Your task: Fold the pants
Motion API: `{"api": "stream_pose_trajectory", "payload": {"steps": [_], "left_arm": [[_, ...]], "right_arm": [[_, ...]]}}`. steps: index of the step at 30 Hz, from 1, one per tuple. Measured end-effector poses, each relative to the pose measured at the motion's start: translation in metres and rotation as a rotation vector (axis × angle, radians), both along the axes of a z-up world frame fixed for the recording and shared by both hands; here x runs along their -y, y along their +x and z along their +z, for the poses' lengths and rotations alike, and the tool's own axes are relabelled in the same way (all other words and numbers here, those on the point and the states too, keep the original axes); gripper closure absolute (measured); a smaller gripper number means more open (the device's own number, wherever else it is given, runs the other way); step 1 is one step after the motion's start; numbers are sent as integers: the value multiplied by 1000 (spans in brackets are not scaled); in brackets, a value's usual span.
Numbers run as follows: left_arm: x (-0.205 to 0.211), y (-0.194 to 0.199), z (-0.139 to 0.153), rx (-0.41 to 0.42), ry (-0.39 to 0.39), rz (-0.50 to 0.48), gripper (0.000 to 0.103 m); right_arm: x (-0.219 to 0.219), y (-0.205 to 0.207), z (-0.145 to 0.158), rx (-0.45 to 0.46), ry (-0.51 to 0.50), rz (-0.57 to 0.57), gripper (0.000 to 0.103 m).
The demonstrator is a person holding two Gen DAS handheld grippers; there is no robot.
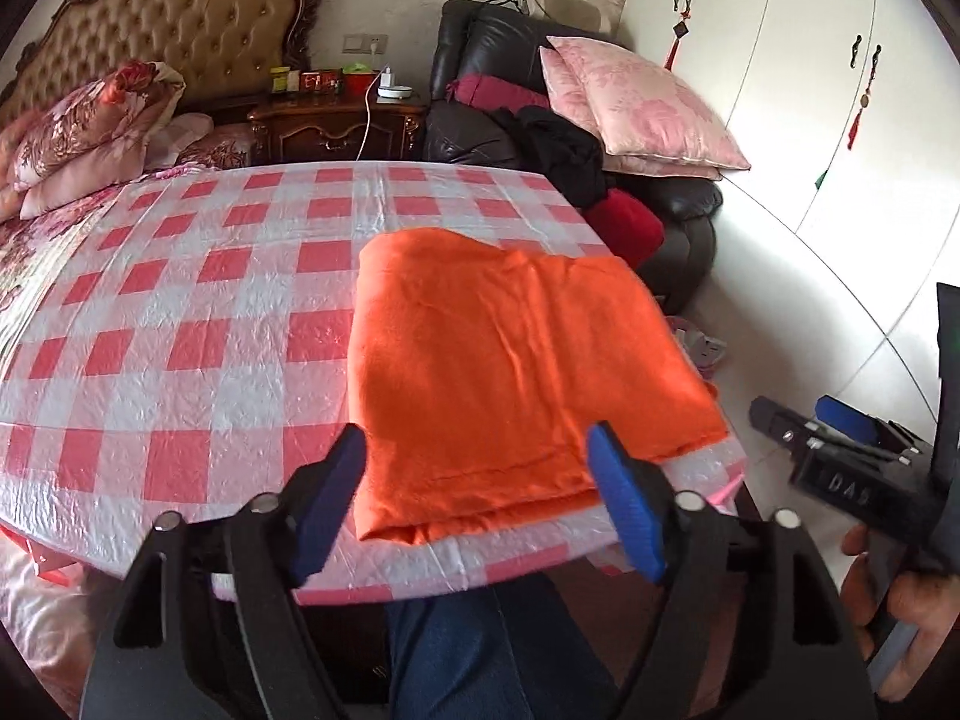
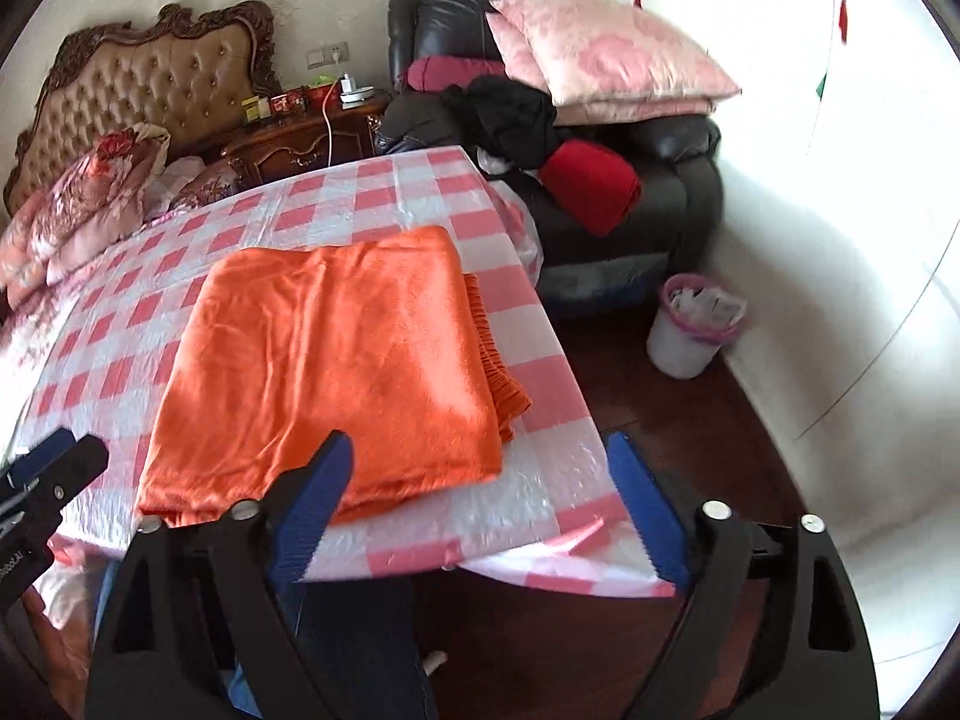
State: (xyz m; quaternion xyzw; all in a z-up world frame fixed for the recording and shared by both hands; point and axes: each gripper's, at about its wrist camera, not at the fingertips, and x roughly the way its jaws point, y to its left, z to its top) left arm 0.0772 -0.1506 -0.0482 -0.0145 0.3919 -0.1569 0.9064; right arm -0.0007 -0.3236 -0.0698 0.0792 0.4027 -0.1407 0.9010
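Lying folded on table (image 1: 180, 312): orange pants (image 1: 510, 372), near front right corner. Left view: left gripper (image 1: 480, 498) spread wide, empty, hovering at near table edge; pants' near edge between its fingers, contact not determinable. Right gripper (image 1: 840, 426) off table to right, state not determinable here. Behind: bed, nightstand (image 1: 336, 126), armchair (image 1: 600, 138) with pillows.

Right view: right gripper (image 2: 480, 510) spread, empty, above table's near right corner; pants (image 2: 336, 372) just ahead-left, left finger overlapping near edge. Pants' long axis runs away from camera; gathered waistband at right edge. Bin (image 2: 696, 330) on floor right. Left gripper (image 2: 42, 480) at left border.
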Motion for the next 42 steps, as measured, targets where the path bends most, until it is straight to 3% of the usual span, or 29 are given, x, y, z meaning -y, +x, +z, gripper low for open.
{"api": "stream_pose_trajectory", "payload": {"steps": [4, 9, 15, 18, 26, 32, 42], "left_arm": [[8, -17, 21, 32, 50, 33, 3], [11, -21, 27, 36, 87, 81, 2], [21, -25, 24, 26, 75, 21, 2], [29, -27, 23, 33, 116, 22, 2], [29, -28, 21, 35, 111, 14, 2], [24, -29, 22, 33, 54, -12, 2], [24, -29, 22, 32, 55, -9, 2]], "right_arm": [[-7, -14, 16, 4, -22, -5, 17], [-10, -25, 28, 25, -46, -6, 17], [-11, -27, 27, 21, -44, 2, 17], [-11, -27, 26, 21, -44, 3, 17], [-9, -25, 24, 18, -51, -2, 17], [-9, -25, 23, 16, -49, 3, 17], [-10, -25, 21, 16, -50, 6, 17]]}}
